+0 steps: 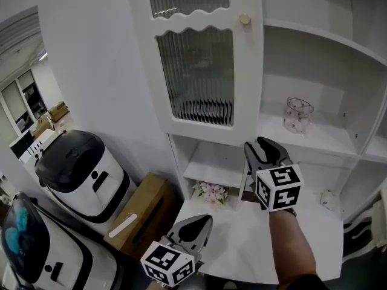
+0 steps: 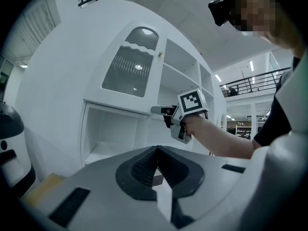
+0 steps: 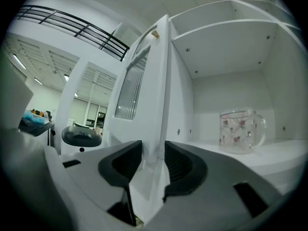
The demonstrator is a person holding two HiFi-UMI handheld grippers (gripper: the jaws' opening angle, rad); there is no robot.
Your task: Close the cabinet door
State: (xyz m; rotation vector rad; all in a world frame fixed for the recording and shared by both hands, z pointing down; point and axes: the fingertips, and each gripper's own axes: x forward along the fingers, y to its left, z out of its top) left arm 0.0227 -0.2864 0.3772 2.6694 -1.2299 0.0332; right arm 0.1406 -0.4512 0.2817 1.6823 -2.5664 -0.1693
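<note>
The white cabinet door [image 1: 199,71] with ribbed glass and a small round knob [image 1: 244,19] stands swung out from the cabinet. My right gripper [image 1: 257,145] is at the door's lower free corner. In the right gripper view the door's edge [image 3: 161,81] runs between the jaws of the right gripper [image 3: 153,153], and the pads sit slightly off it, so it is open. The left gripper [image 1: 202,220] hovers low over the counter, shut and empty. From the left gripper view the left gripper [image 2: 156,153] faces the door [image 2: 130,66] and the right gripper [image 2: 156,110].
A glass mug [image 1: 298,115] stands on the open shelf behind the door. Pink flowers [image 1: 210,192] sit in the lower niche. A cardboard box [image 1: 142,213] and a white-and-black machine [image 1: 84,168] stand on the floor at left. The white counter [image 1: 242,240] lies below both grippers.
</note>
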